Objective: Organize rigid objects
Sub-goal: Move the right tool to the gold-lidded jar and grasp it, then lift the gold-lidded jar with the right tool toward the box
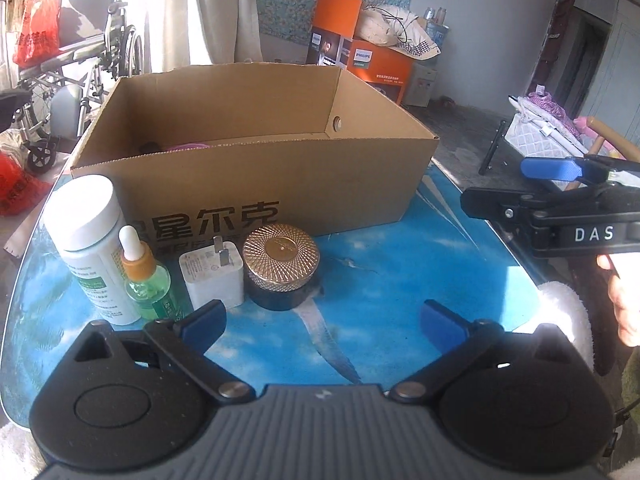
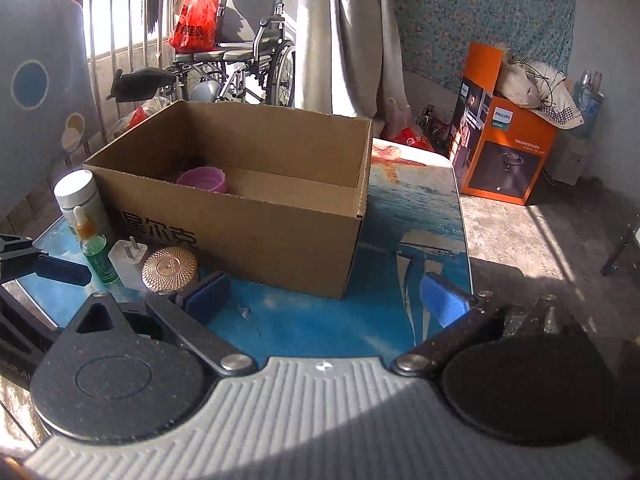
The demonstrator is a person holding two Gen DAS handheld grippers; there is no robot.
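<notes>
An open cardboard box (image 1: 280, 184) stands on the blue table (image 1: 400, 280), with a pink cup (image 2: 203, 179) inside. In front of it at the left stand a white bottle (image 1: 90, 240), a green dropper bottle (image 1: 146, 280), a white charger plug (image 1: 212, 276) and a dark jar with a gold lid (image 1: 282, 266). My left gripper (image 1: 322, 324) is open and empty, just short of the jar and plug. My right gripper (image 2: 326, 300) is open and empty, near the box's front right corner; it also shows in the left wrist view (image 1: 532, 188) at the right.
The table's right edge (image 2: 464, 240) drops to a concrete floor. An orange Philips box (image 2: 504, 148) stands on the floor at the back right. A wheelchair (image 2: 248, 64) and a red bag (image 2: 192, 24) are behind the table by the window.
</notes>
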